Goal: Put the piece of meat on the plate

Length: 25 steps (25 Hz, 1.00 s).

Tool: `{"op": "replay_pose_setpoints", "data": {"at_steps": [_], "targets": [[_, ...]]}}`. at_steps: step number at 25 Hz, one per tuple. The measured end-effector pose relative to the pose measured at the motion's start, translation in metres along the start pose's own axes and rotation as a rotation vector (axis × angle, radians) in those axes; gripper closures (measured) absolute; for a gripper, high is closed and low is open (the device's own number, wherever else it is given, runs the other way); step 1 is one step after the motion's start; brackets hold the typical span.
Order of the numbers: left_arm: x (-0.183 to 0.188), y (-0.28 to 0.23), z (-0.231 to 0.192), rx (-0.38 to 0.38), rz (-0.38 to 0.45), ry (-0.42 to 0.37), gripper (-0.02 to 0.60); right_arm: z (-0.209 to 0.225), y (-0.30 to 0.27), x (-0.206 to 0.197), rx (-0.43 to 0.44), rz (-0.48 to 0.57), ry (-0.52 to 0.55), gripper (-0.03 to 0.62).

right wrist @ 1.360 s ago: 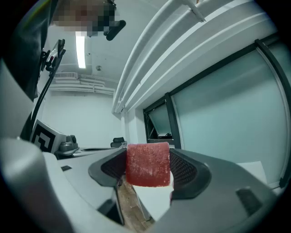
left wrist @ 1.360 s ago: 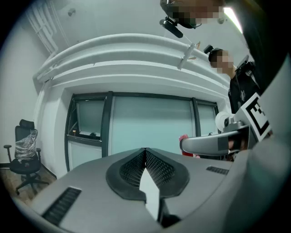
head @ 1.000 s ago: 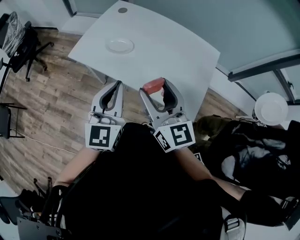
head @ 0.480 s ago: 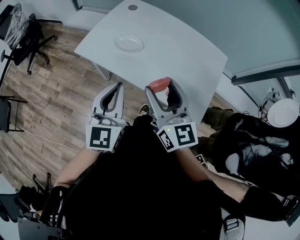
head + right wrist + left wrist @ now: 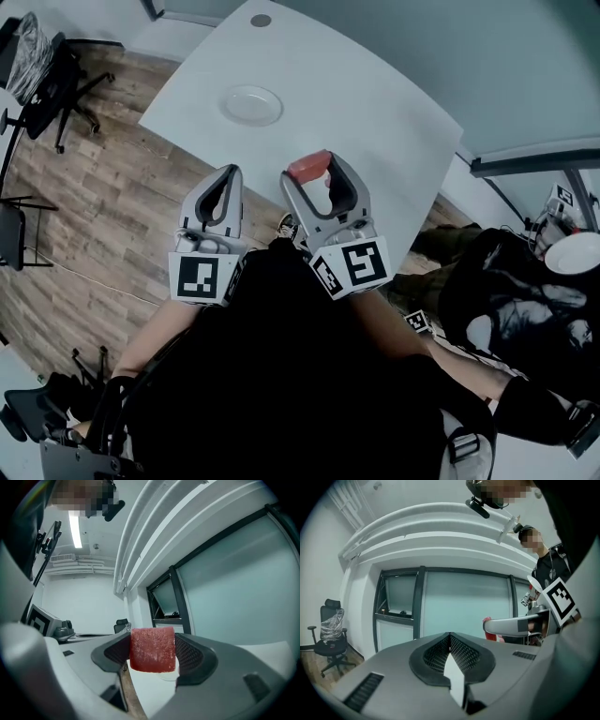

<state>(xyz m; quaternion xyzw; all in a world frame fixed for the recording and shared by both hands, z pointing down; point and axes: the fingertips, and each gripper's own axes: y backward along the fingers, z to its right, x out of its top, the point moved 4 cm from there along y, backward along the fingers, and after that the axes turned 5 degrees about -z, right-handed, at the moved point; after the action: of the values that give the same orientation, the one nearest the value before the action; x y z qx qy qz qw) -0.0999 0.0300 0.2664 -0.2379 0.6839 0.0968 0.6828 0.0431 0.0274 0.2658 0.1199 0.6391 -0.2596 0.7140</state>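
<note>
- Well, nearest to me, my right claw (image 5: 311,172) pinches the meat (image 5: 152,649) by two opposite sides, and the red block fills the gap between the ribbed pads. Its underside hangs free, which I judge suits setting it down flat.
- Just beside it, my left claw (image 5: 450,637) is pressed together on nothing. It has no part in this carry, so I hold it level and out of the way, at the near edge of the table (image 5: 375,103).
- Both claws point forward from my chest. The meat is in the air just past that near edge, touching only the pads.
- Farther out, the plate (image 5: 251,105) lies alone on the table, well apart from the meat, ahead and to my left. I judge the carry across is the step in hand and the release is not yet due.
- The tabletop is pale, smooth and matte, with a small round cap (image 5: 261,20) near its far edge.
- Beyond it are a wood-plank floor (image 5: 103,206), an office chair (image 5: 52,75) far to the left, and a frosted glass wall (image 5: 234,588) in dark frames.
</note>
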Motion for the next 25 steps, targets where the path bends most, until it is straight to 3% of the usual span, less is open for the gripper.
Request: {"op": "replay_pose_setpoints", "data": {"at_steps": [14,25], "targets": [[-0.014,-0.058,0.003,0.066,-0.020,-0.017,0.578,0.039,-0.041,-0.015,0.122,-0.037,0.018,0.301],[-0.038,-0.099,-0.035,0.073,-0.124,0.012,0.578,0.054,-0.095,-0.036,0.115,-0.133,-0.018,0.301]]}}
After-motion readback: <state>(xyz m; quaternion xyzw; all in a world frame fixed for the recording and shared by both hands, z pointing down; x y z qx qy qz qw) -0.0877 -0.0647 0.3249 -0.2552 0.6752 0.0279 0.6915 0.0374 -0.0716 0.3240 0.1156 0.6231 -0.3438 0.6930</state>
